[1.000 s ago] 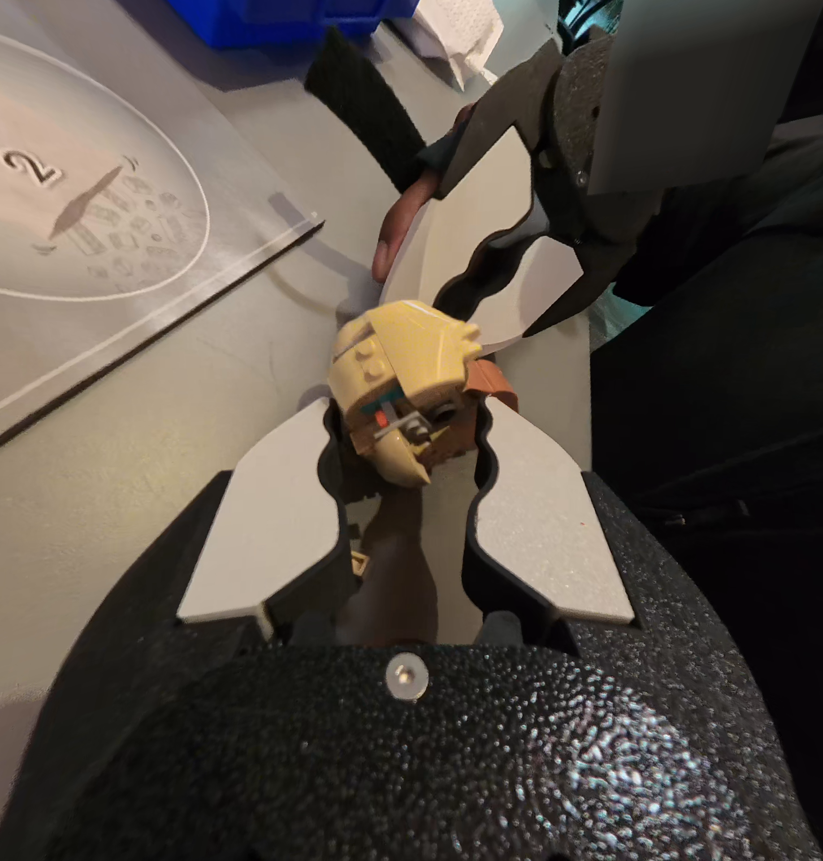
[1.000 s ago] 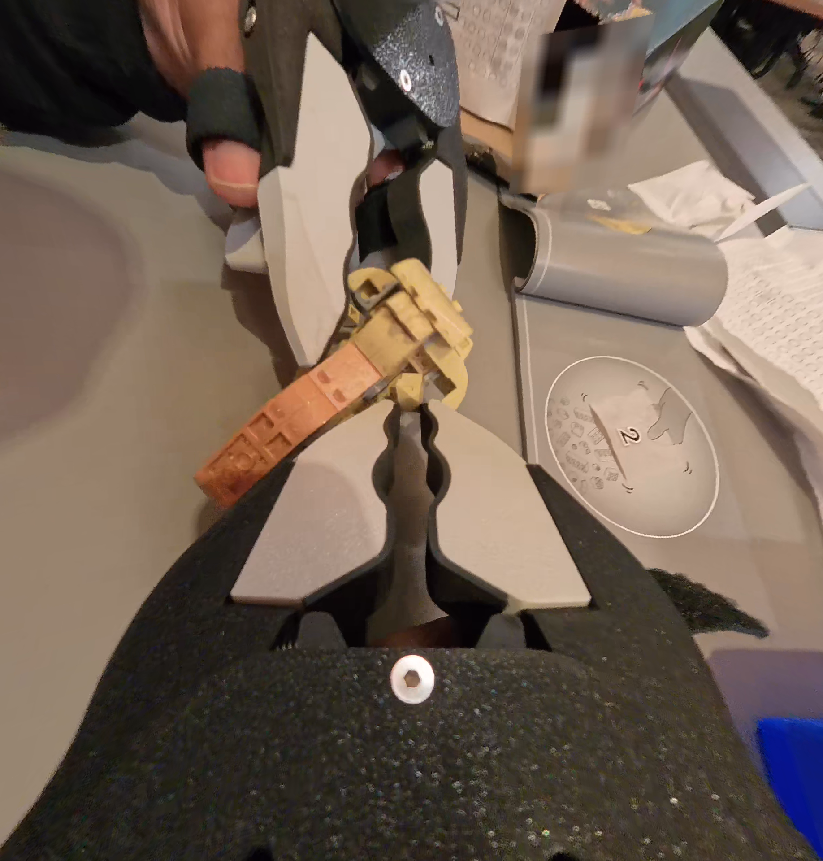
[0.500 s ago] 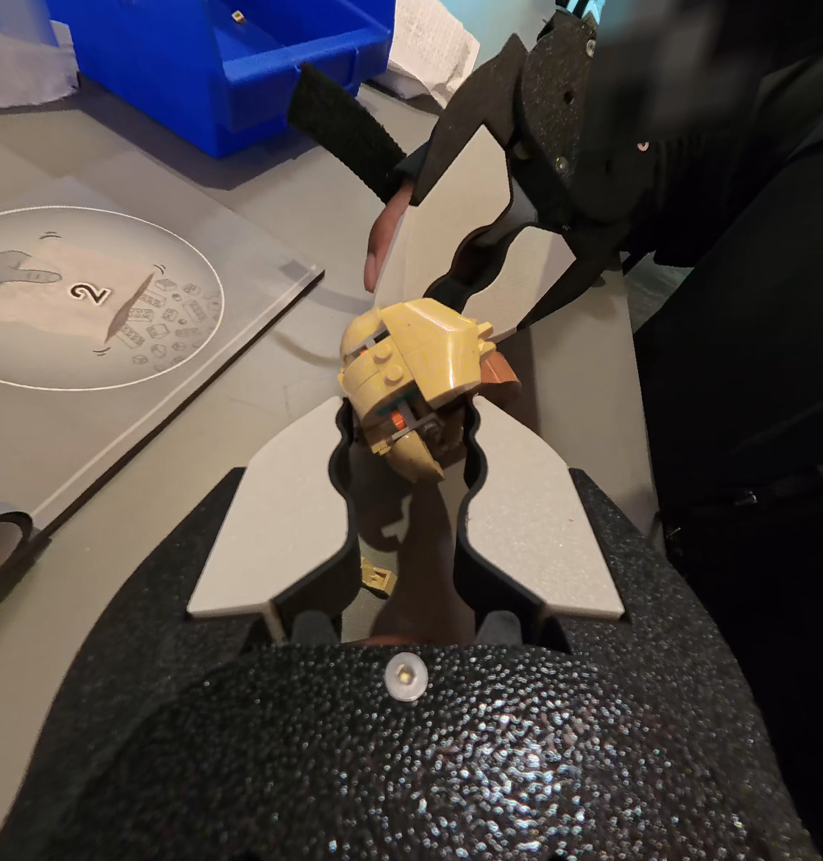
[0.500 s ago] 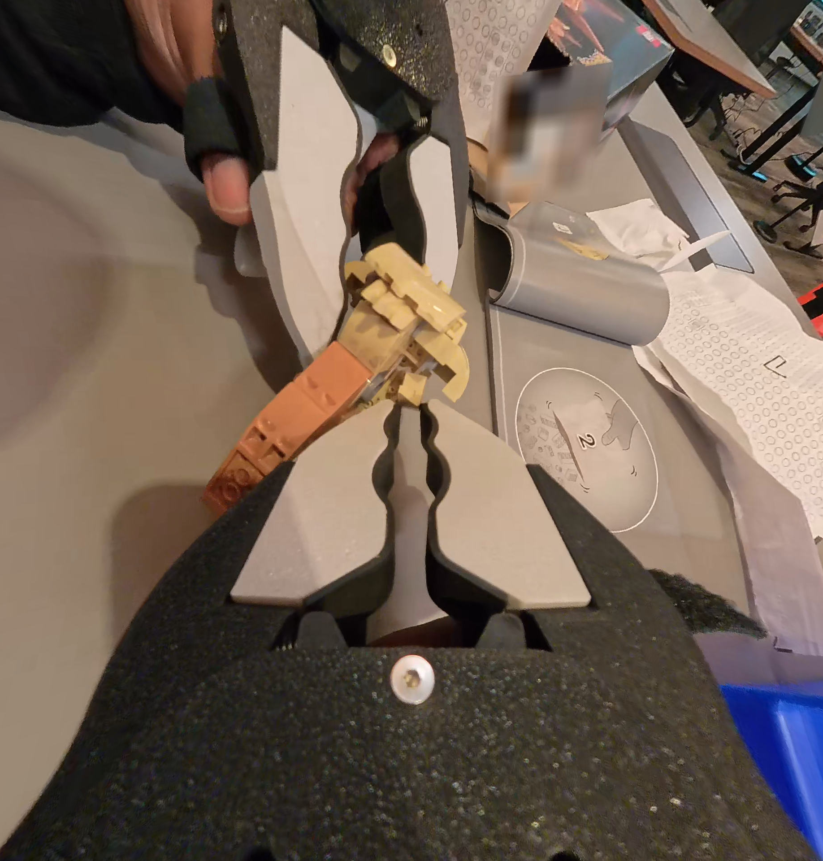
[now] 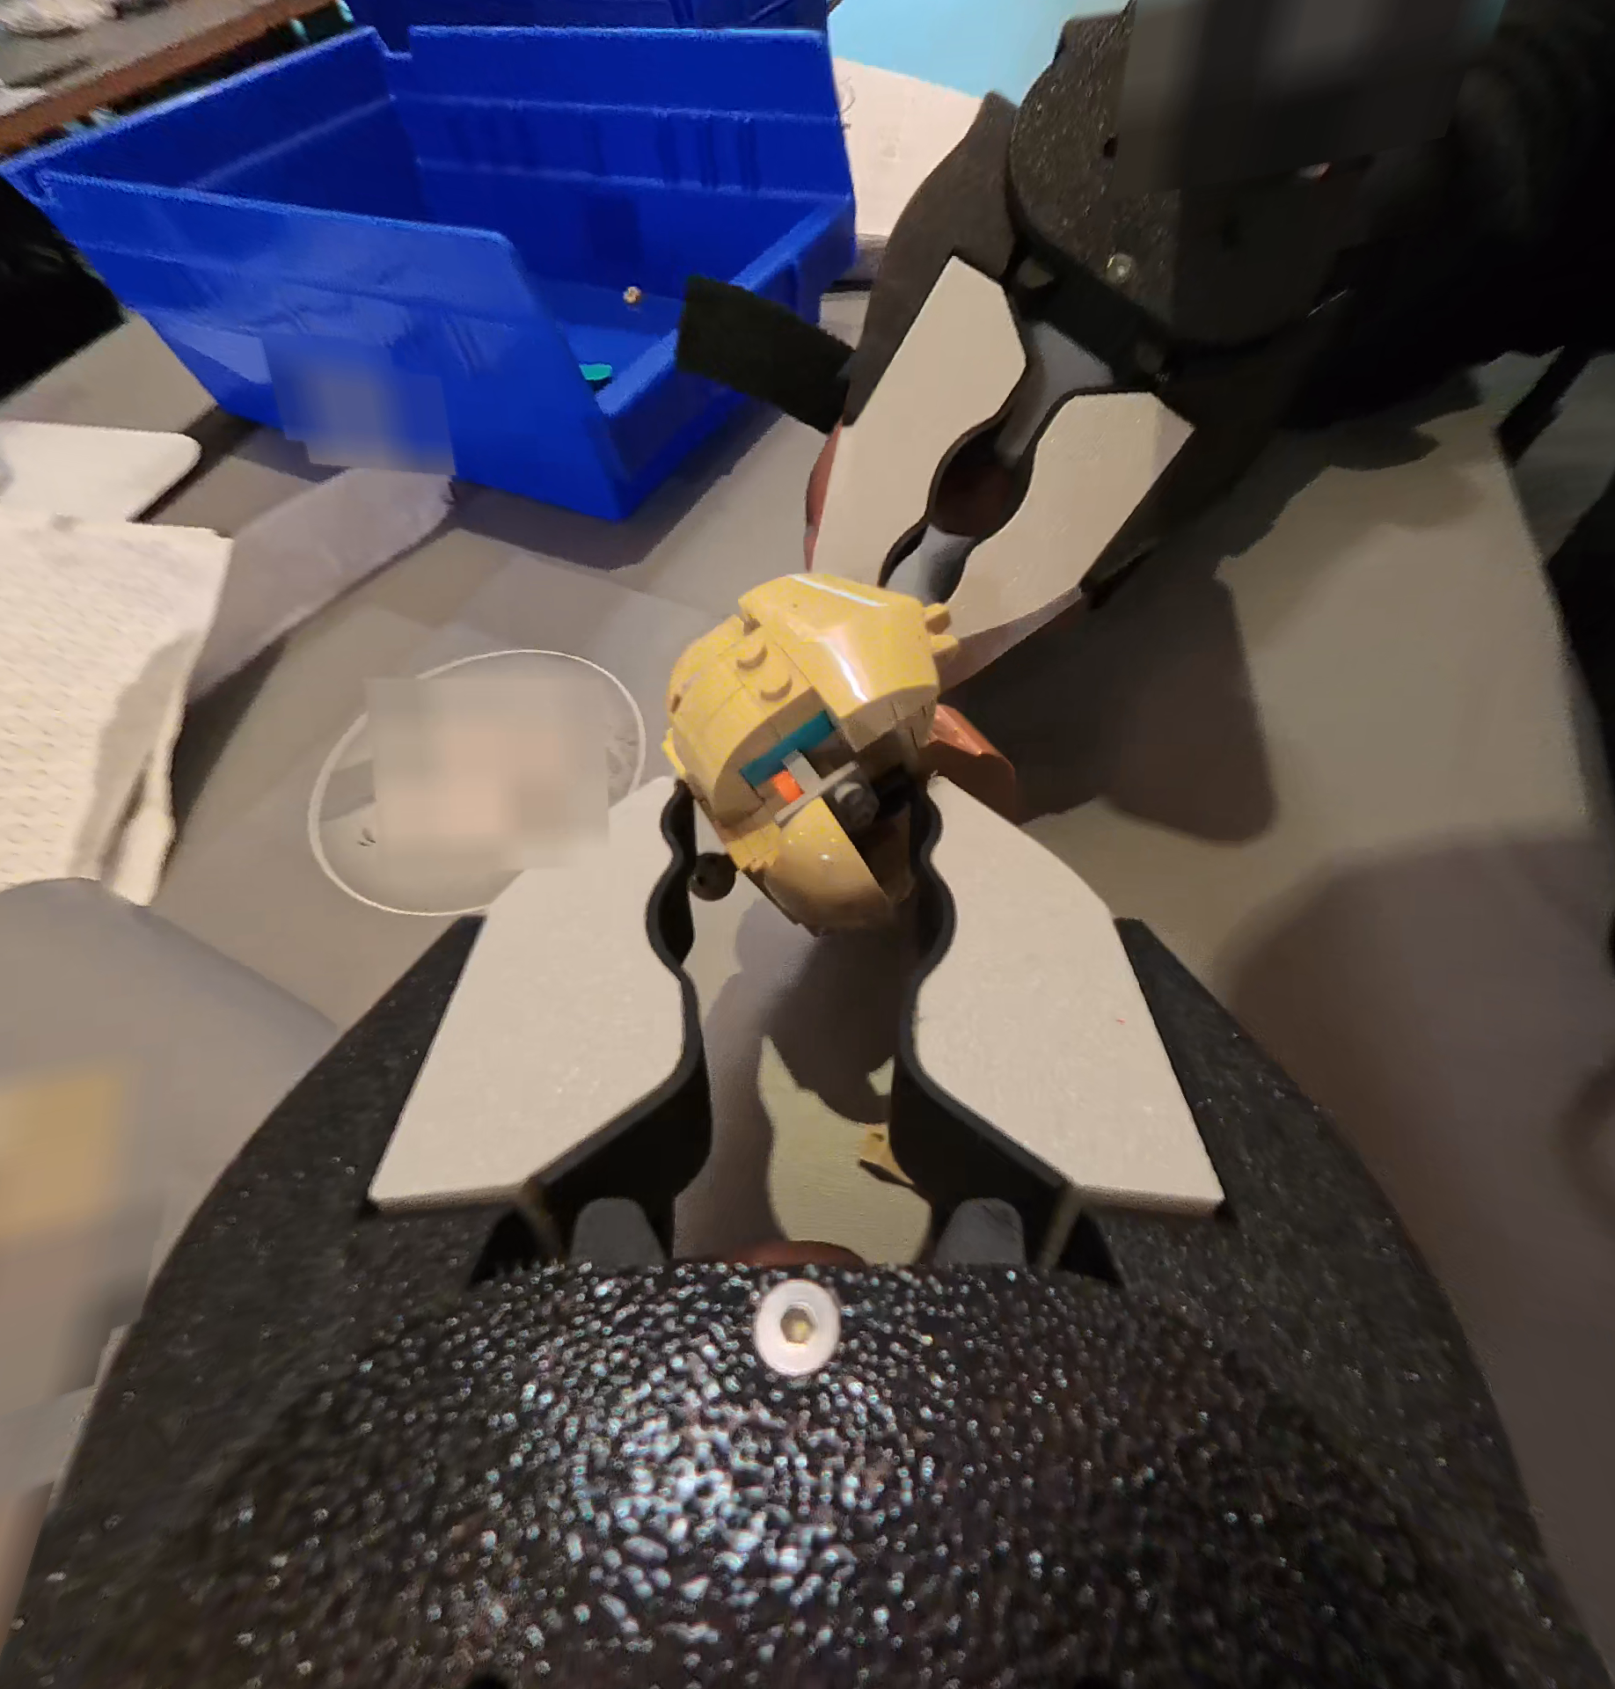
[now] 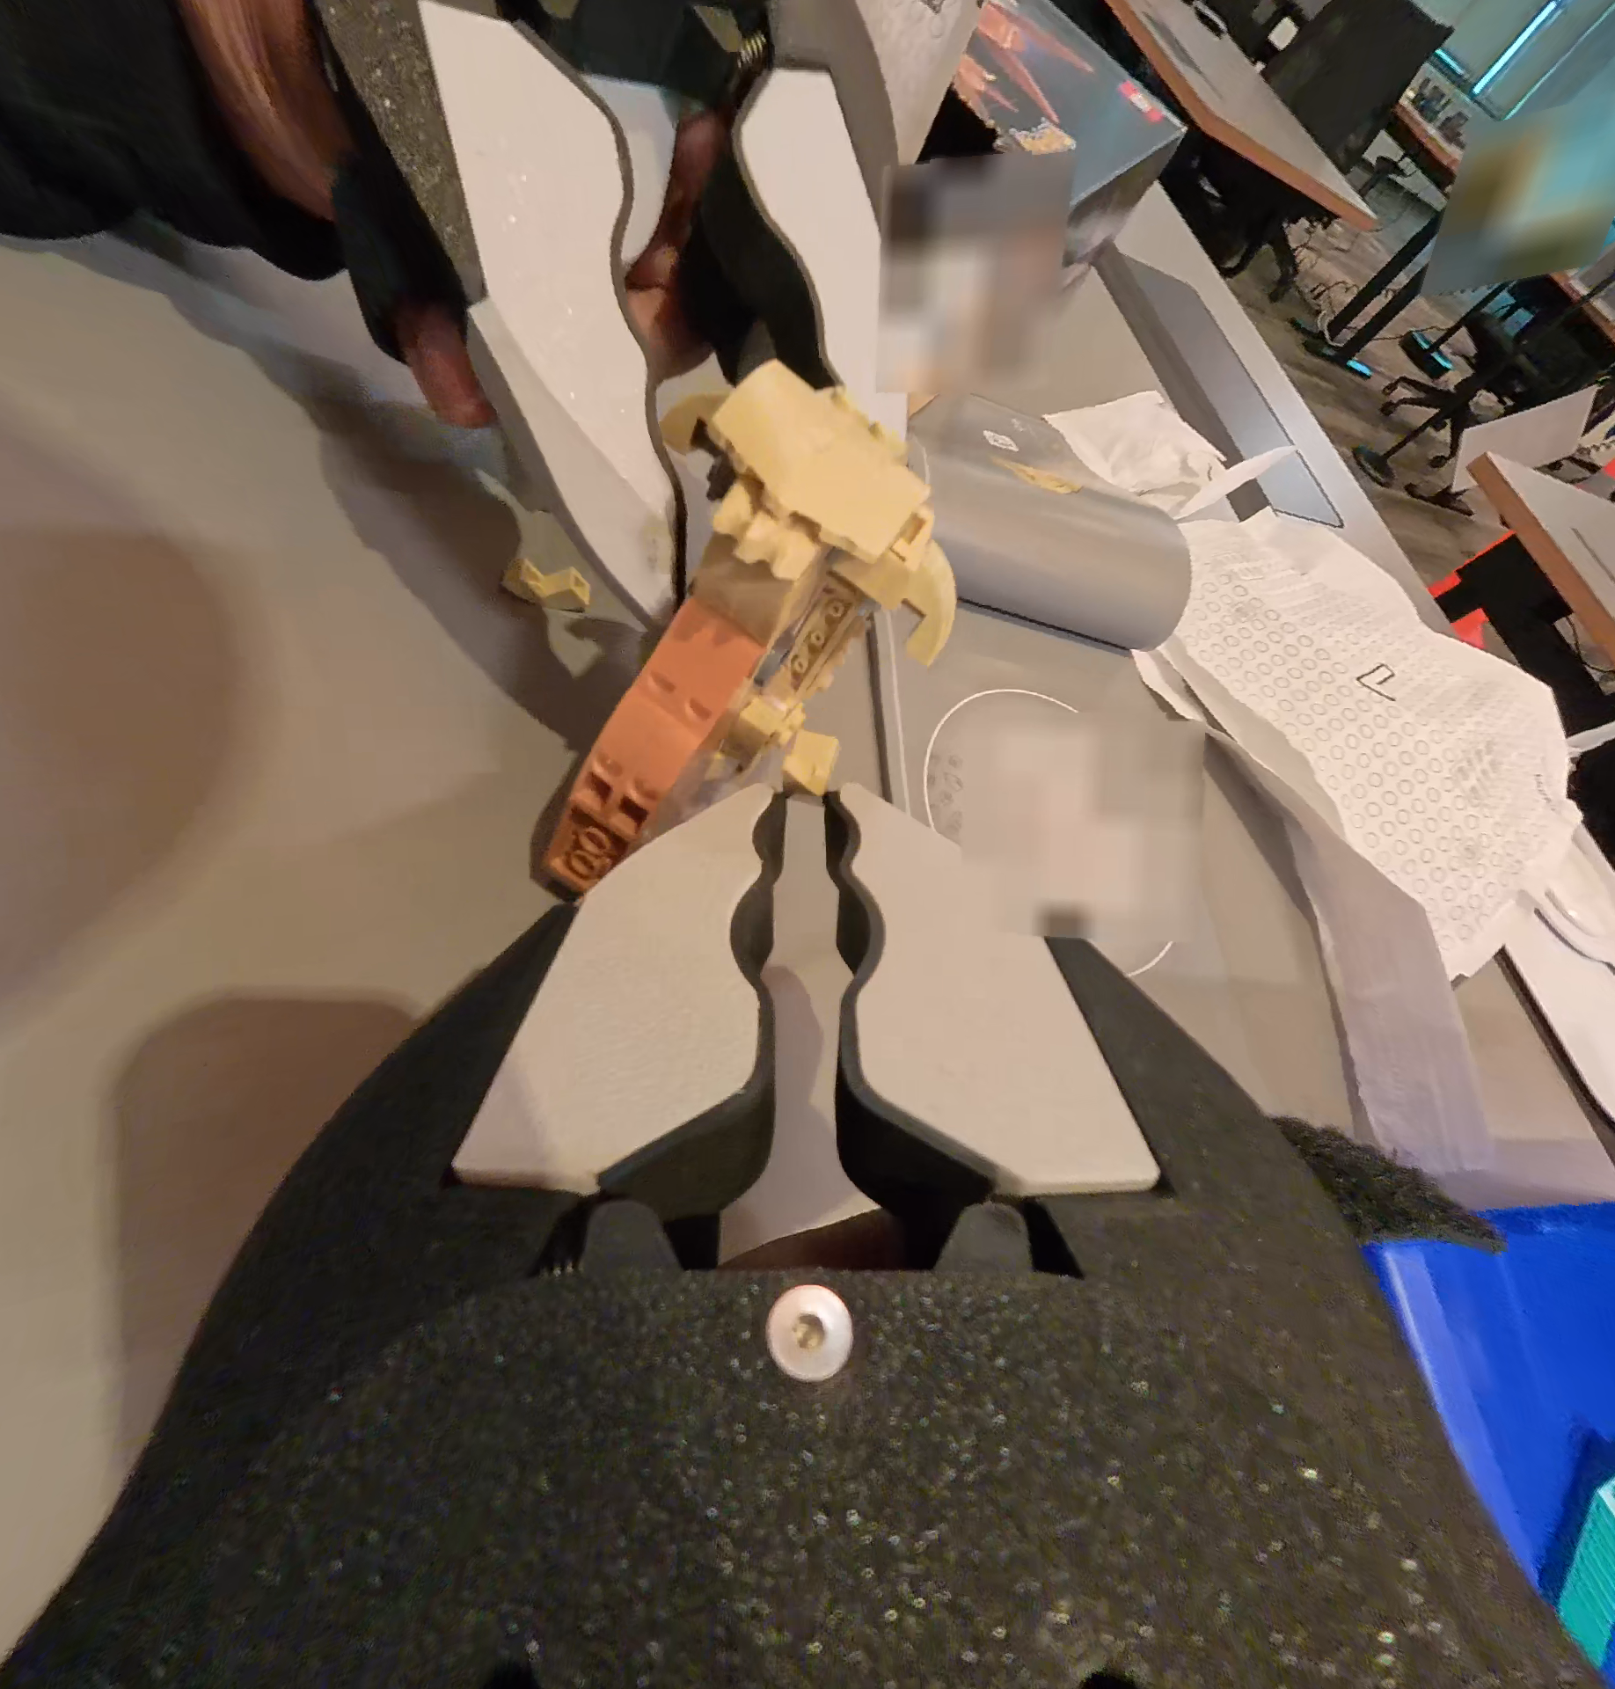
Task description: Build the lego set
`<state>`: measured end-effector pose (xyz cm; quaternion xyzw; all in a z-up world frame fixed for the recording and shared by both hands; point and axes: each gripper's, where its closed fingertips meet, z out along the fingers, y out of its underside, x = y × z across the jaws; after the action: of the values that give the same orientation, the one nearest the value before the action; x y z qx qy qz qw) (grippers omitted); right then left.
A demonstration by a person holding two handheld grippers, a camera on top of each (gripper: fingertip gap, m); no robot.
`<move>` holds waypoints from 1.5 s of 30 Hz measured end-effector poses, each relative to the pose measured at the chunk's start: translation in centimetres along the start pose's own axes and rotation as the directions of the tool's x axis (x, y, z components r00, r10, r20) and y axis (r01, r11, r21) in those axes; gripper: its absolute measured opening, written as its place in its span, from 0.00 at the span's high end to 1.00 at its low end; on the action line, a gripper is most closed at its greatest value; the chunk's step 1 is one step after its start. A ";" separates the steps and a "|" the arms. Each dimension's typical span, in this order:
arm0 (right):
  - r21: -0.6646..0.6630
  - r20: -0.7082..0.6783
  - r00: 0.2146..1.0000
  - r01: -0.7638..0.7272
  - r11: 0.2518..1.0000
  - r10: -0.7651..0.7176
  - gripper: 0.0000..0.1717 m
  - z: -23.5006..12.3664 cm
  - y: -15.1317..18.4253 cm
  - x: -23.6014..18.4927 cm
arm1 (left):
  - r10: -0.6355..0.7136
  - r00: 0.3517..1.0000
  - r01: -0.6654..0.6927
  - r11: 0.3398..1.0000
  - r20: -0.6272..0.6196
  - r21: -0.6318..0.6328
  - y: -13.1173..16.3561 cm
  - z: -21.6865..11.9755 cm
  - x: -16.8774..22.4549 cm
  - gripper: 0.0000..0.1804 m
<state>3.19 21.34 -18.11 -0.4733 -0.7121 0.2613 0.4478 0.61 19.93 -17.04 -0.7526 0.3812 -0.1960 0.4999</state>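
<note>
The left tool pinches a tan brick model, its two grey fingers pressed against the rounded tan body, which hangs lifted above the grey bench. A reddish-brown strip of bricks juts from the model's far side. The right tool has its fingers drawn nearly together on a small tan piece at the model's lower end (whether the pads truly press on it is hard to tell).

Near the back edge of the bench stands a blue bin. A grey booklet with a white circle printed on it lies beneath the model, partly rolled, with white perforated paper just beside it. A loose tan brick rests on the bench beside the left tool's finger.
</note>
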 end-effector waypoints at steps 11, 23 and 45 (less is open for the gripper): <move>0.006 -0.007 0.998 -0.068 0.998 0.068 0.95 -0.6 -0.1 0.8 | 0.275 0.937 -0.271 0.961 0.215 -0.047 -1.1 0.5 -1.4 0.76; 0.053 -0.032 0.995 -0.093 0.994 0.095 0.95 -0.7 0.1 1.2 | 0.237 0.940 -0.271 0.956 0.247 0.113 -1.4 -1.0 -2.4 0.76; 0.101 -0.137 0.904 -0.393 0.914 0.404 0.96 0.0 -2.9 2.2 | 0.004 0.838 0.081 0.988 0.545 -0.131 -0.4 0.1 -5.2 0.76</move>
<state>1.54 22.08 -14.94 -0.6116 -0.5536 0.3348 0.4554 -2.44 24.11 -16.29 -0.8197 0.2220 0.0445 0.5261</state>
